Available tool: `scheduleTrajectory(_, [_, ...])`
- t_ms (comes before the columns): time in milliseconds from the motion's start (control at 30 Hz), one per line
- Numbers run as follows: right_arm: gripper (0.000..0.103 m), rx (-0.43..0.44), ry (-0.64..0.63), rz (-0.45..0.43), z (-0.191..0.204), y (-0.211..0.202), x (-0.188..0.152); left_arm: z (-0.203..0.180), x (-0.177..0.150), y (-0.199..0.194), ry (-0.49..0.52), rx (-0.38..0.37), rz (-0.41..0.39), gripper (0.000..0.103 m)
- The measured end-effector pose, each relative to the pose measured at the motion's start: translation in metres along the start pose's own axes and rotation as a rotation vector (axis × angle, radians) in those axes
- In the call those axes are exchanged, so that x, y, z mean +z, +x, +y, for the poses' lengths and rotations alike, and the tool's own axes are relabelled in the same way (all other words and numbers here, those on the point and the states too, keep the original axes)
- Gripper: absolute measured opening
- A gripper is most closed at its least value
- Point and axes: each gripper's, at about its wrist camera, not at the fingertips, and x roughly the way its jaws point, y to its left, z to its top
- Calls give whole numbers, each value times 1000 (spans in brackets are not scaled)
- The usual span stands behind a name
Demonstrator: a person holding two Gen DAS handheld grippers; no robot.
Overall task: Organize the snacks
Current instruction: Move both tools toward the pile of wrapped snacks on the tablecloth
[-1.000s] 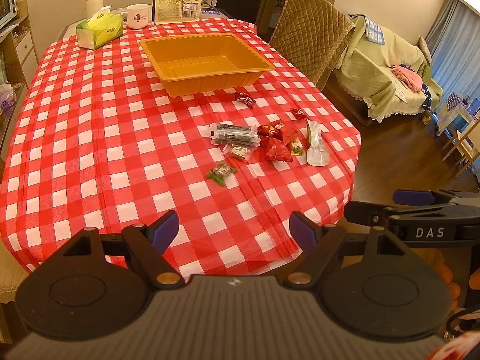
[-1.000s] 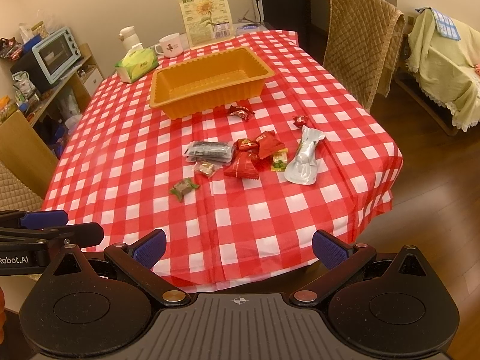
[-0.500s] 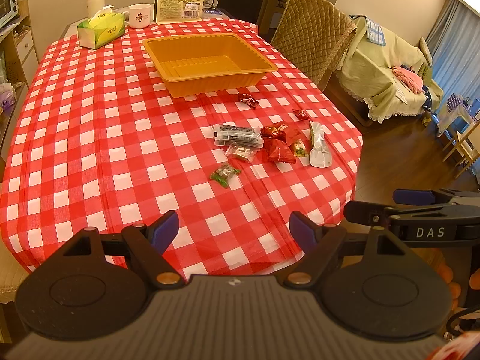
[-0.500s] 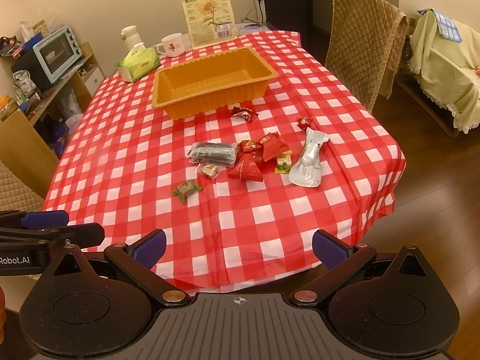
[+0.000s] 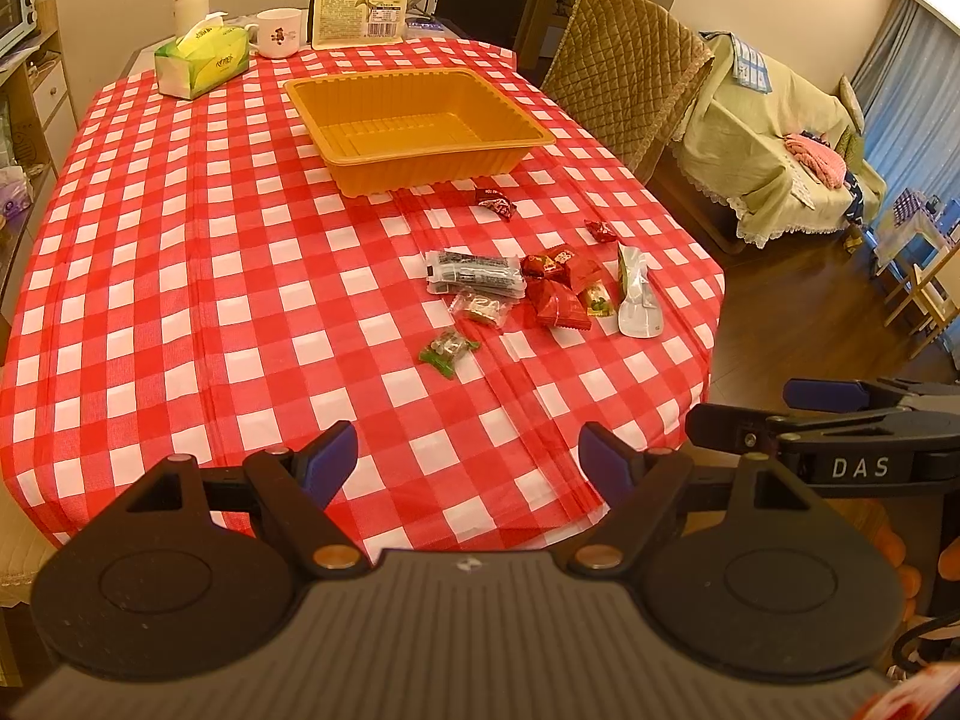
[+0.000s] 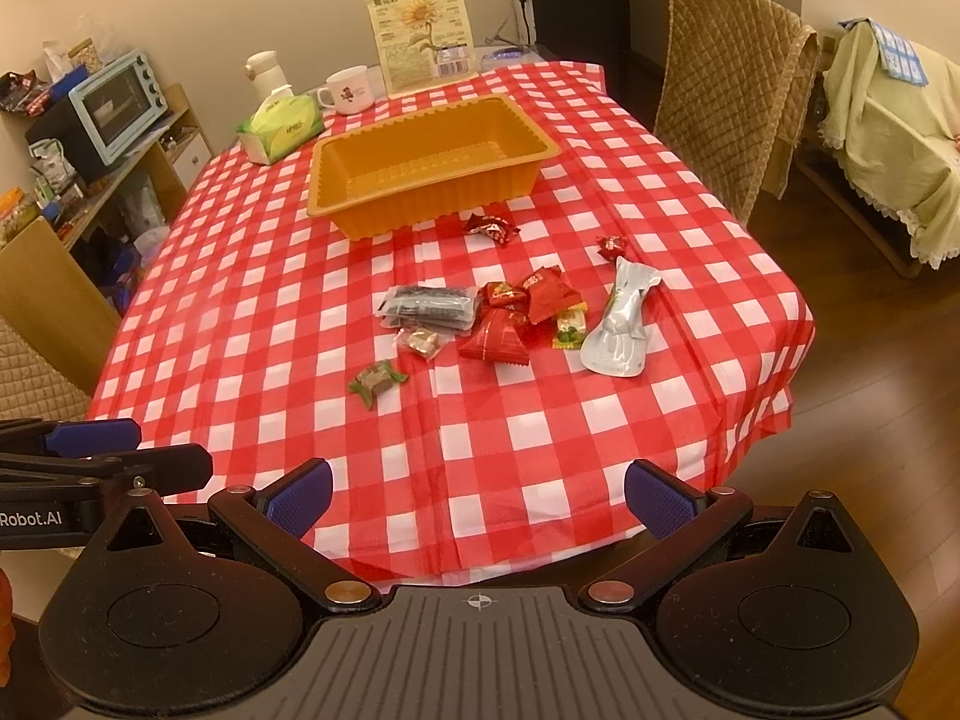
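- The left gripper hung over the near edge of the table, its blue-padded jaws spread wide with nothing but tablecloth showing between them.
- The right gripper sat just beside it, likewise released and empty, jaws wide apart above the near table edge; each gripper showed at the margin of the other's view.
- Nearest to both tools, though well apart from either, lay a small green-wrapped candy by itself on the red-and-white check.
- Just beyond it was a clear-wrapped sweet, and behind that a dark flat packet.
- To the right of those sat a cluster of red snack packets with a small yellow-green packet touching them, and a silver pouch lying at the right end of the group.
- Farther on, two red-wrapped candies lay singly: one near the pouch's far tip, another just in front of the tray.
- The orange plastic tray stood past all the snacks, toward the middle of the table, with none of them in it.
- At the far end stood a tissue box, a white mug, a white flask and a sunflower-printed bag upright.
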Motion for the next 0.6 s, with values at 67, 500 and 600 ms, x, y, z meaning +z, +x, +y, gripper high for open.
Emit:
scheduleTrajectory(67, [103, 0, -2, 0, -2, 0, 0, 0, 0, 0, -1, 0, 0, 79])
scheduleTrajectory(500, [103, 3, -4, 3, -4, 0, 2, 0, 0, 0, -2, -2, 0, 79])
scheduleTrajectory(600, [103, 7, -5, 5, -2, 2, 3, 2, 0, 2, -5, -3, -2, 79])
